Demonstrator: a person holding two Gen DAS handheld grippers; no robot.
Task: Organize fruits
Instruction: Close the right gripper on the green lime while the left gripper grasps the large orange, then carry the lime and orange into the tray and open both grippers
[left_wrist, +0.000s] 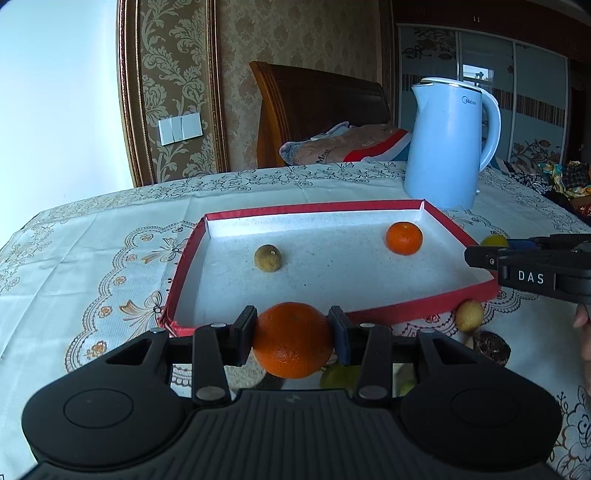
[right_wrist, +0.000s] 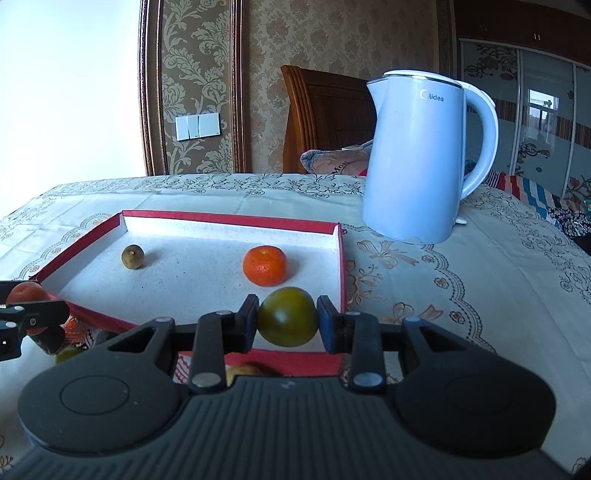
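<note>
A red-rimmed tray (left_wrist: 417, 306) (right_wrist: 229, 218) lies on the table. It holds a small brownish fruit (left_wrist: 267, 257) (right_wrist: 132, 257) and a small orange (left_wrist: 403, 238) (right_wrist: 264, 266). My left gripper (left_wrist: 293, 338) is shut on a large orange (left_wrist: 291, 339), held just in front of the tray's near edge. My right gripper (right_wrist: 287, 321) is shut on a green round fruit (right_wrist: 287, 322), held over the tray's near right corner. The right gripper also shows in the left wrist view (left_wrist: 495, 251), and the left gripper in the right wrist view (right_wrist: 33, 310).
A pale blue kettle (left_wrist: 448, 144) (right_wrist: 417, 158) stands behind the tray on the patterned tablecloth (left_wrist: 92, 258). Loose fruits lie by the tray's near edge: a yellowish one (left_wrist: 469, 315), a dark one (left_wrist: 491, 347), greenish ones (left_wrist: 340, 376). A bed with a pillow is beyond.
</note>
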